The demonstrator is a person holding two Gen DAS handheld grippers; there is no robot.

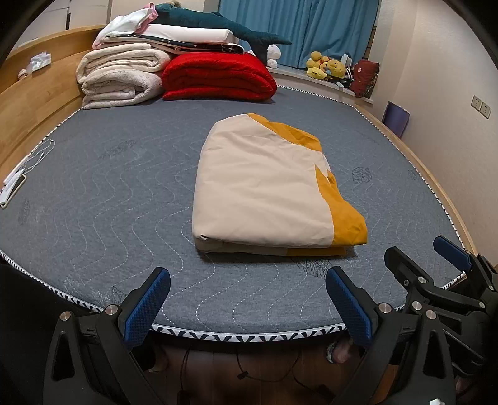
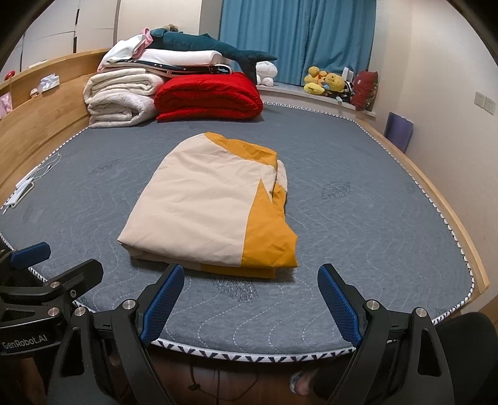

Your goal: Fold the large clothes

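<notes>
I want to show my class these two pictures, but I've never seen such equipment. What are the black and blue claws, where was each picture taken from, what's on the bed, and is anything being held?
No robot here: a person holds a two-finger clamp in each hand, each carrying a wide-angle camera. One picture looks along the left gripper, the other along the right gripper; each also glimpses its neighbour at the edge. Both stand open and hold nothing. On the grey mattress lies a folded cream and mustard cloth, untouched. Behind it are rolled white blankets, a red quilt and a plush shark.
</notes>
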